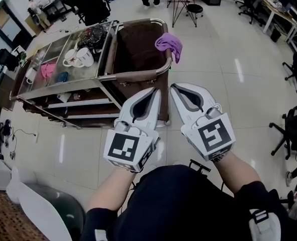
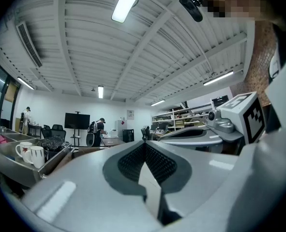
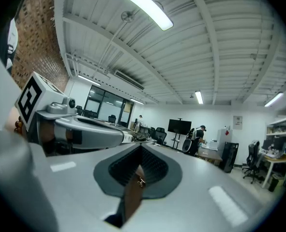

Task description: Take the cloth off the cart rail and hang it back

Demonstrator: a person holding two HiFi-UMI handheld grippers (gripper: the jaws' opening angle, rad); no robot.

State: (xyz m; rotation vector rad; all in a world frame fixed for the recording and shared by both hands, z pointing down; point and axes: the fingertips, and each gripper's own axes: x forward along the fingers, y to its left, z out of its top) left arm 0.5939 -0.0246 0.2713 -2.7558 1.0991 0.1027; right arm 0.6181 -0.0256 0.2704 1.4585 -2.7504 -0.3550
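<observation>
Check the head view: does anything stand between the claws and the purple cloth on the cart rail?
Nothing visible does. The purple cloth hangs on the right side of the cart rail. The left claw and right claw, both shut and empty, hover just short of its near corner.

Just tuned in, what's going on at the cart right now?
A person holds the left gripper and right gripper side by side at the cart's near end, both shut and empty. The purple cloth hangs draped over the cart rail at its far right corner; neither gripper is on it.
</observation>
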